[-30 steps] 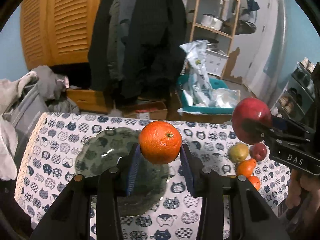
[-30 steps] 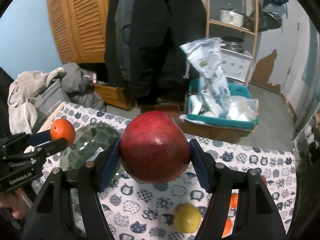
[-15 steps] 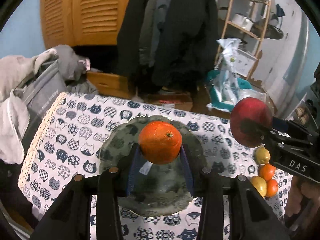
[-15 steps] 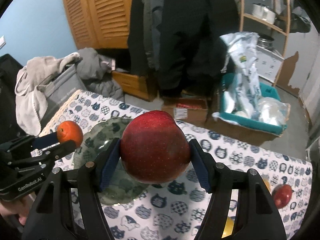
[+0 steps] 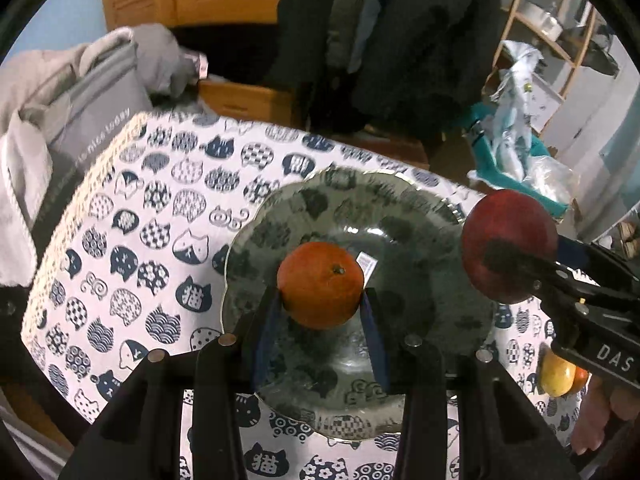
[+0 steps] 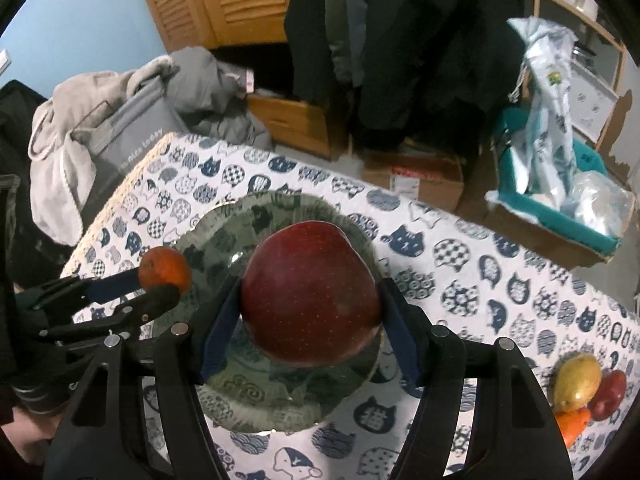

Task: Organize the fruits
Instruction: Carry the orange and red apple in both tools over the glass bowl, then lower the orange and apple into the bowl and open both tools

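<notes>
I've got 2 fruits pinched over the glass plate (image 5: 420, 200) for stacking, probably: left gripper (image 5: 320, 312) squeezing the orange (image 5: 320, 284), right gripper (image 6: 310, 320) the apple (image 6: 310, 292).

The orange (image 5: 320, 285) and red apple (image 6: 311, 295) are hanging above the glass plate (image 5: 416, 216). Remaining fruits (image 6: 587, 388) are lying grouped right of the plate.

Left gripper (image 5: 320, 316): black plastic two-finger frame, flat blue pads, round silver screw heads on the finger bases. Right gripper (image 6: 310, 328): same black frame, blue pads, silver screws; white "DAS" lettering on its side in the left wrist view.
</notes>
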Motion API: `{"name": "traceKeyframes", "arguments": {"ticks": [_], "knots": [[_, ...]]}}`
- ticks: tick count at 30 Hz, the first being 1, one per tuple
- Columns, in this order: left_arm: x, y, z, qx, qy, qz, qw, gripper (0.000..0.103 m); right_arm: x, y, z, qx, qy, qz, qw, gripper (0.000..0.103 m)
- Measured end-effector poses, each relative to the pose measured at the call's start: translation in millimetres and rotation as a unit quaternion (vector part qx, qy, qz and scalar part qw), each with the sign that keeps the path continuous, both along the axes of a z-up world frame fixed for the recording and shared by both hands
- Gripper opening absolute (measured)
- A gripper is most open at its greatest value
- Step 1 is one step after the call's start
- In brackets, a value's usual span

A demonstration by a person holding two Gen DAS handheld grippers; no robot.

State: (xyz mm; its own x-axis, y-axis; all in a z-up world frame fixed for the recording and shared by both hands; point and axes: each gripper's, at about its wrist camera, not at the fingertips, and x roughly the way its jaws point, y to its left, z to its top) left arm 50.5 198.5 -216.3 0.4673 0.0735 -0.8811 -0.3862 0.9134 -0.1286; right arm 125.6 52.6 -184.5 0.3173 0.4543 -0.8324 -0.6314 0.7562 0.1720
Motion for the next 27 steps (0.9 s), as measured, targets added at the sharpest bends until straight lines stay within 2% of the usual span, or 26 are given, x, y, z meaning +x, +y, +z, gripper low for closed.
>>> {"name": "traceKeyframes", "arguments": {"ticks": [13,27], "knots": [[4,7,-40,-0.018,0.048,0.009,0.9986,0.041,0,16,-39,-0.032,0.027,0.014,0.999,0.069],[4,10,-50,-0.023,0.064,0.010,0.9976,0.041,1,20,-58,-0.039,0.059,0.019,0.997,0.069]]}}
